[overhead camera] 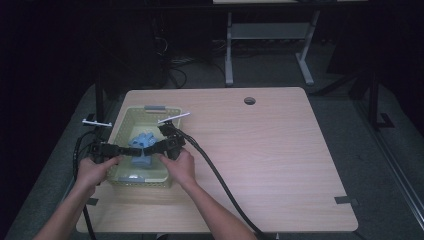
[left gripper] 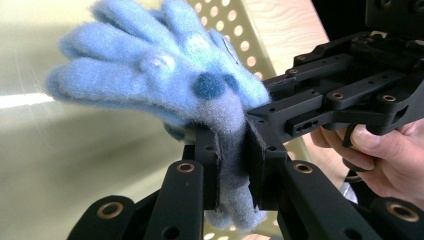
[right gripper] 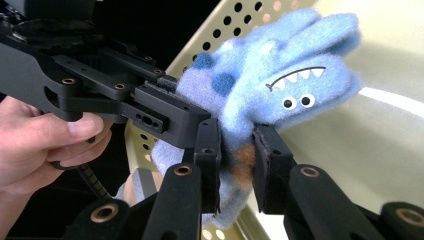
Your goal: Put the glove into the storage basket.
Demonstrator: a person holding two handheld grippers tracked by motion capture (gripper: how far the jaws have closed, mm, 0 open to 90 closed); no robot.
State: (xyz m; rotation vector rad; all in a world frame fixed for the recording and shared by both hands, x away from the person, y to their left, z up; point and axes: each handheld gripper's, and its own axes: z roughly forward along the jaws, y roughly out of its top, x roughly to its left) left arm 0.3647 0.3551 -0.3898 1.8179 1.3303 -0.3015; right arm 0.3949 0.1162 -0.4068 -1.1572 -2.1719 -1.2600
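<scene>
A fuzzy blue monster glove (overhead camera: 142, 141) with dark blue spots, googly eyes and a toothy grin hangs inside a pale green perforated basket (overhead camera: 123, 118). Both grippers pinch its cuff from opposite sides. In the left gripper view, my left gripper (left gripper: 232, 165) is shut on the grey-blue cuff of the glove (left gripper: 165, 75), whose fingers spread up to the left. In the right gripper view, my right gripper (right gripper: 236, 167) is shut on the same cuff, below the glove's face (right gripper: 285, 85). Seen from above, the left gripper (overhead camera: 131, 151) and right gripper (overhead camera: 150, 149) meet over the basket.
The basket sits at the left side of a light wooden table (overhead camera: 260, 150), which has a round cable hole (overhead camera: 249, 100) near its far edge. A thick black cable (overhead camera: 220, 180) trails from the right gripper toward the front. Table legs (overhead camera: 229, 55) and dark floor lie beyond.
</scene>
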